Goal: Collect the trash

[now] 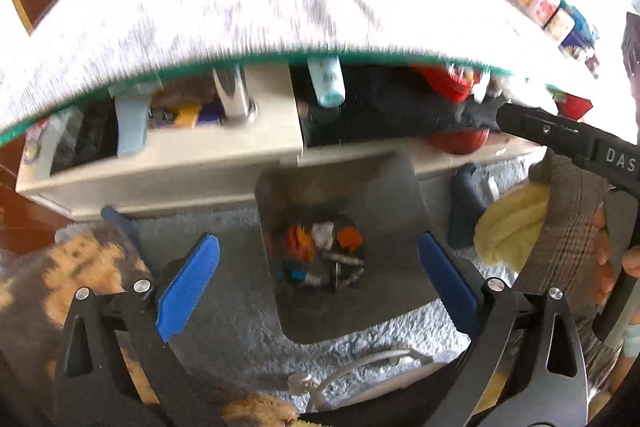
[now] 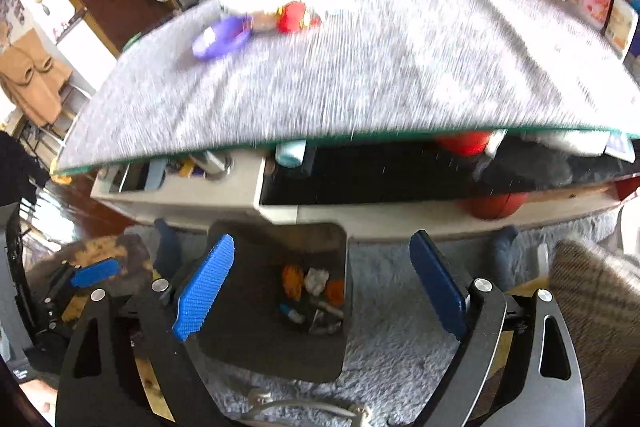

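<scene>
Crumpled orange and white trash [image 1: 320, 251] lies at the bottom of the dark bin [image 1: 396, 211], below and between the fingers of both grippers. The left gripper [image 1: 320, 285] and right gripper [image 2: 322, 289] are spread wide, holding nothing. Only the left view shows a hand [image 1: 610, 259]. Beyond the fingertips the table [image 2: 360, 75] edge overhangs.

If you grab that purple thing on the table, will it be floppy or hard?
Probably floppy. The purple thing looks like a thin, shiny wrapper lying crumpled and low on the grey tablecloth, so it should bend and feel light. It might slip between the pads. The picture is blurry, though, so it could be a shallow dish instead.
</scene>
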### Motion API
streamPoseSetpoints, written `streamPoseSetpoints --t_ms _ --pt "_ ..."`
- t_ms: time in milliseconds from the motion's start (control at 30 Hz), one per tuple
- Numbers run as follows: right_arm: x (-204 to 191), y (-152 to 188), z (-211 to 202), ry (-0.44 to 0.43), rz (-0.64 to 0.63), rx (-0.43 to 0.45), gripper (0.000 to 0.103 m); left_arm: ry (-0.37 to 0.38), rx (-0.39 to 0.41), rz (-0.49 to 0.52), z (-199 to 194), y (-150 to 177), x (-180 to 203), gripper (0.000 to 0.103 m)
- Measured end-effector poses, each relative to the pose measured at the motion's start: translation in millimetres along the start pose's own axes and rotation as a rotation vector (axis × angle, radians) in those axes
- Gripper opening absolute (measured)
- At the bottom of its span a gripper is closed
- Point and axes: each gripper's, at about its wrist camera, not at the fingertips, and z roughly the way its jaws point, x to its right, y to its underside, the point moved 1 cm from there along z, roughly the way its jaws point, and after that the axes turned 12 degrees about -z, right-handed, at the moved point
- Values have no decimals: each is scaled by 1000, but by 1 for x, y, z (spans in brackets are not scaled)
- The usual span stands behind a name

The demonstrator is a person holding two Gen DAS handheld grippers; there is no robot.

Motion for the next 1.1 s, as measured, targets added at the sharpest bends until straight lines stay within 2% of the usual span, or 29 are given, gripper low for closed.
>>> streamPoseSetpoints --t_ms 267,467,800,967,1100 --pt "15 -51 -19 43 -30 78 90 -16 102 10 -30 -54 10 95" --pt "24 -86 -17 70 -53 107 90 -27 146 10 -35 -100 13 95" --pt "37 -127 13 32 -53 120 88 -34 147 48 -15 -148 27 95" --pt "38 -144 39 1 -59 96 64 -27 130 56 1 -163 31 95" --pt "42 -153 54 -33 -28 78 56 -20 108 66 16 -170 35 95"
